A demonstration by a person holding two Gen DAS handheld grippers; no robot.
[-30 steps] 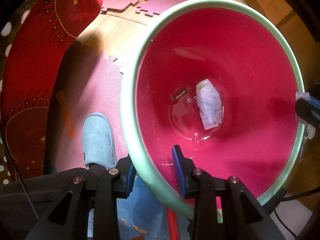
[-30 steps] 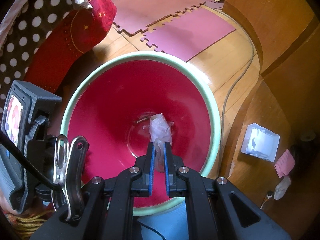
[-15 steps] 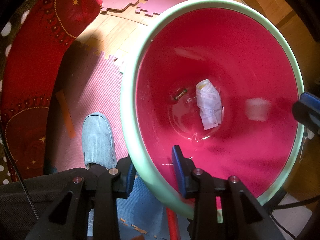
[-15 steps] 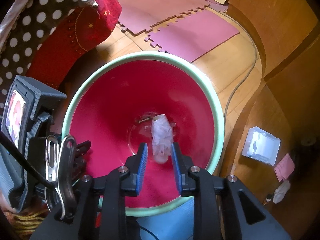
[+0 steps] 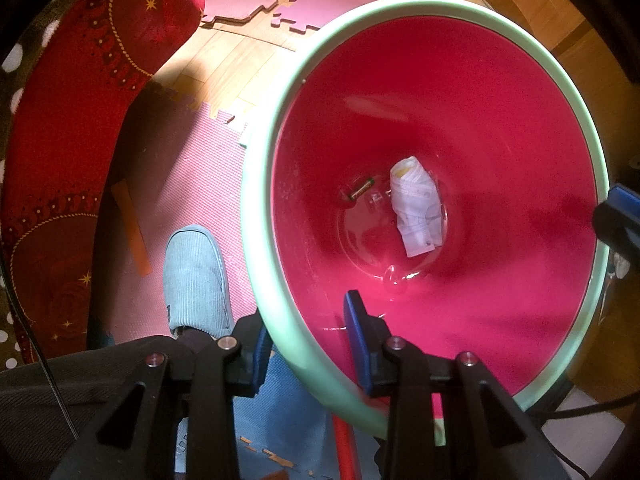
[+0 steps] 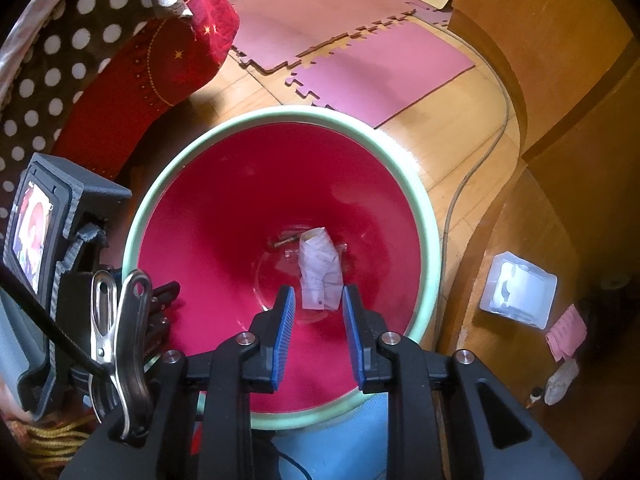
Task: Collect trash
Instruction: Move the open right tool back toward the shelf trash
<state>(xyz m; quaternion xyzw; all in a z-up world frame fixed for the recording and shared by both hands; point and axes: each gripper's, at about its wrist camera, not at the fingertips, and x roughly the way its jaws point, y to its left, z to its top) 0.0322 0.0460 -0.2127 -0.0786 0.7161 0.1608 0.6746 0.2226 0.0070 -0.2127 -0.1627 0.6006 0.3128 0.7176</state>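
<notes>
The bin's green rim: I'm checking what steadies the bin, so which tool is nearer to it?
Left. The left tool is clamped on the green rim at its near edge; the right tool hangs open above the bin's red inside, gripping nothing.

Both grippers — left gripper [image 5: 306, 354], right gripper [image 6: 318, 334] — black frames, blue pads, silver screws; grey corduroy slipper [image 5: 196, 280] worn.

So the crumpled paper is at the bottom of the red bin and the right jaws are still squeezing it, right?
Not quite. The crumpled paper does lie at the bottom of the red bin, but the right gripper is not squeezing it: its jaws stand apart above the bin with nothing between them. The right wrist view shows this.
</notes>
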